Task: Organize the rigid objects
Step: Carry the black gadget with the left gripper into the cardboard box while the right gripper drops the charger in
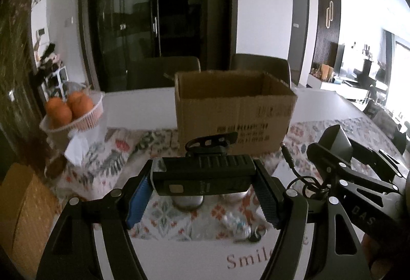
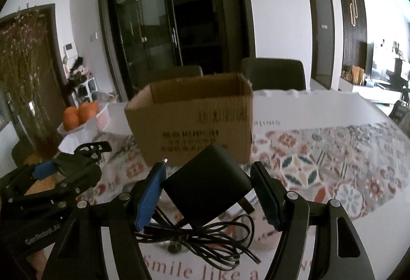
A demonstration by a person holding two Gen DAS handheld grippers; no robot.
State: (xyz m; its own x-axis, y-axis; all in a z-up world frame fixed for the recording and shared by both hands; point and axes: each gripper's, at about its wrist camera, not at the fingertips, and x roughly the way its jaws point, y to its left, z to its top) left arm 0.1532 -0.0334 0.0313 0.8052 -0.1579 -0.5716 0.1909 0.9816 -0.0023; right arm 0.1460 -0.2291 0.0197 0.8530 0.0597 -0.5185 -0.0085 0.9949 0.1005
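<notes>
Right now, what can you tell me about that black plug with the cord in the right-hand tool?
The black plug is a boxy matte plastic power adapter, tilted, with metal prongs pointing down and to the right. The right tool clamps it between its blue-ribbed pads, clear of the patterned tablecloth. Its thin black cord hangs below in loose tangled loops. An open cardboard box stands just behind it.

My 2 wrist cams sit side by side, angled down, close above table (image 1: pixel 143 100), both facing box (image 1: pixel 233 111) (image 2: pixel 192 121).
</notes>
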